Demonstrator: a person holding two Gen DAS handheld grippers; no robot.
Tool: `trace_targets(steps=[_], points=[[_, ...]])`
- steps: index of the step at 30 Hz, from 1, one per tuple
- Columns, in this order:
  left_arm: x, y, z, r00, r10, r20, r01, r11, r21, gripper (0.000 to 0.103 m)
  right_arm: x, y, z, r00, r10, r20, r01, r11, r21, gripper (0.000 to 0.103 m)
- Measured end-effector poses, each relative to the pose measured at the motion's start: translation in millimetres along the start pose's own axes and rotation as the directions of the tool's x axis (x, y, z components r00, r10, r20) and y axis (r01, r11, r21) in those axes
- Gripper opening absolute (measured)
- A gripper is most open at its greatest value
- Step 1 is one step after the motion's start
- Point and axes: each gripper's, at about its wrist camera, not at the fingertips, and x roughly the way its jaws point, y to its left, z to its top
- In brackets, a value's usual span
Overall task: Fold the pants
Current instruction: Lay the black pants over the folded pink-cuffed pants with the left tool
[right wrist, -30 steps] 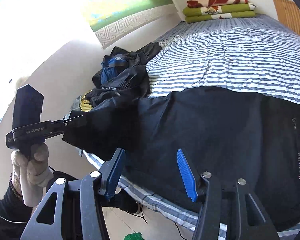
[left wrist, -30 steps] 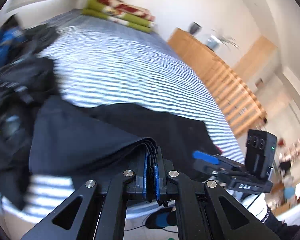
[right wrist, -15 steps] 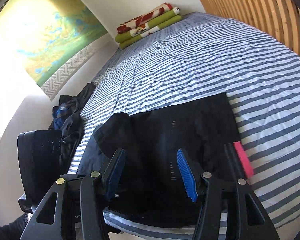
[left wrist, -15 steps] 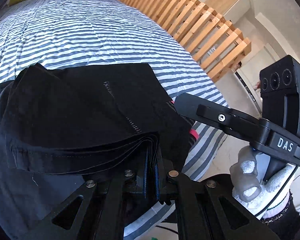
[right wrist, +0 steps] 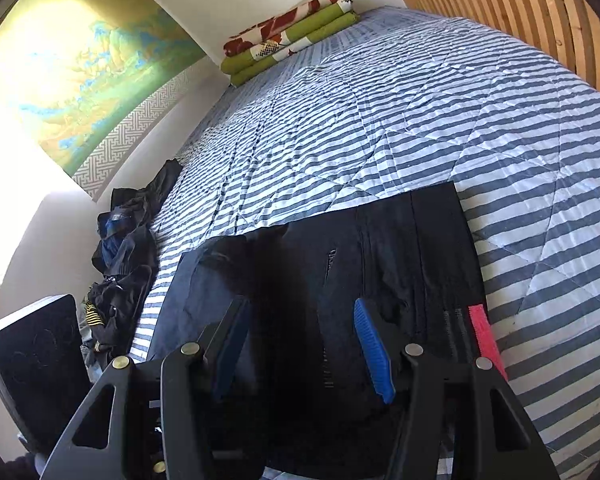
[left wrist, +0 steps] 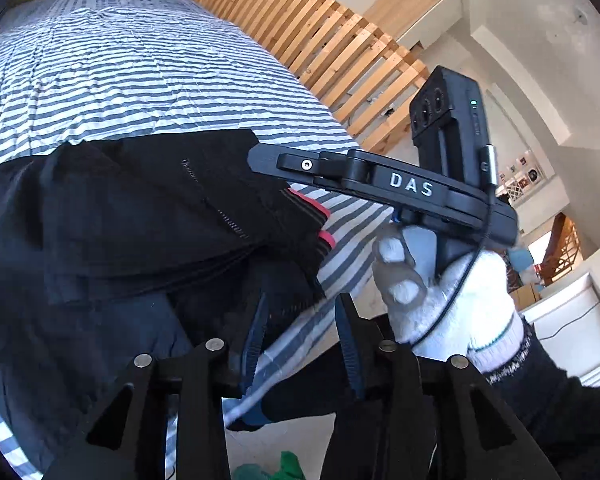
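While the black pants (left wrist: 148, 216) lie doubled over on the striped bed cover (left wrist: 120, 72), the fold that brings one end over the other is judged to be just laid down. The jaws of the left gripper (left wrist: 300, 340) have just been opening; they are now spread, and only a lower edge of dark cloth is seen near them, not pinched by the pads. The jaws of the right gripper (right wrist: 300, 344) are also spread, hovering over the pants (right wrist: 340, 264), and nothing is pressed between them.

With the pants taken as landmark: the red waistband trim (right wrist: 484, 336) is seen at their right edge, the heap of dark clothes (right wrist: 128, 248) is to their left along the wall, and the folded blankets (right wrist: 292, 36) are well beyond them at the far end of the bed. The gloved hand (left wrist: 452, 292) holding the right gripper is just to the right of the pants in the left wrist view.

The next move probably calls for smoothing the upper layer, or for a new grip on one short edge for another fold; the layers must be caught together, otherwise the top one may slide.

No container is seen in either view.
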Motion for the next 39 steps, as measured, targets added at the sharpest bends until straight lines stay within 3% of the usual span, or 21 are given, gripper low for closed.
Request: trace_targets(steps=[4, 7, 10, 11, 13, 17, 19, 21, 23, 26, 28, 30, 33, 39], points=[[-73, 26, -35, 0.995, 0.065, 0.071, -0.062, 0.997, -0.039, 0.046, -12, 18, -1, 1.000, -0.007, 0.009, 0.007, 0.998, -0.066, 0.050], [-107, 67, -53, 0.969, 0.225, 0.102, -0.213, 0.970, -0.113, 0.045, -16, 45, -8, 0.998, 0.064, -0.014, -0.065, 0.989, -0.135, 0.050], [-111, 108, -64, 0.969, 0.237, 0.066, -0.217, 0.950, -0.226, 0.034, 1, 78, -24, 0.987, 0.137, -0.088, -0.152, 0.971, -0.187, 0.050], [-108, 117, -67, 0.969, 0.240, 0.054, -0.220, 0.944, -0.245, 0.026, 12, 91, -32, 0.980, 0.154, -0.124, -0.176, 0.964, -0.197, 0.050], [-100, 128, -73, 0.969, 0.245, 0.036, -0.228, 0.941, -0.251, 0.023, 39, 115, -49, 0.970, 0.160, -0.183, -0.200, 0.954, -0.222, 0.050], [-93, 134, -79, 0.964, 0.264, 0.012, -0.254, 0.938, -0.235, 0.022, 94, 144, -77, 0.962, 0.094, -0.257, -0.164, 0.950, -0.267, 0.039], [-92, 134, -79, 0.963, 0.270, -0.001, -0.264, 0.940, -0.215, 0.022, 109, 147, -82, 0.971, 0.027, -0.236, -0.098, 0.950, -0.295, 0.036], [-92, 131, -80, 0.960, 0.281, -0.011, -0.279, 0.944, -0.179, 0.022, 107, 136, -70, 0.985, -0.082, -0.148, 0.035, 0.954, -0.297, 0.036], [-93, 127, -82, 0.958, 0.287, -0.018, -0.287, 0.947, -0.145, 0.022, 87, 104, -45, 0.991, -0.104, -0.081, 0.090, 0.982, -0.165, 0.036], [-103, 121, -83, 0.956, 0.294, -0.006, -0.293, 0.949, -0.113, 0.023, 40, 52, -15, 0.999, -0.038, 0.005, 0.038, 0.999, 0.030, 0.036], [-110, 116, -84, 0.953, 0.301, 0.006, -0.300, 0.950, -0.093, 0.023, 11, 29, -4, 0.999, -0.008, 0.050, 0.005, 0.998, 0.070, 0.036], [-112, 110, -84, 0.952, 0.306, 0.011, -0.304, 0.950, -0.070, 0.024, -13, 9, 3, 0.995, -0.057, 0.082, 0.052, 0.997, 0.062, 0.037], [-116, 100, -83, 0.954, 0.301, 0.008, -0.301, 0.953, -0.040, 0.026, -24, -16, 7, 0.994, -0.105, 0.029, 0.103, 0.993, 0.051, 0.040], [-105, 96, -68, 0.949, 0.316, 0.011, -0.316, 0.948, -0.029, 0.026, -4, -27, -30, 0.987, -0.030, -0.157, 0.044, 0.995, 0.091, 0.041]])
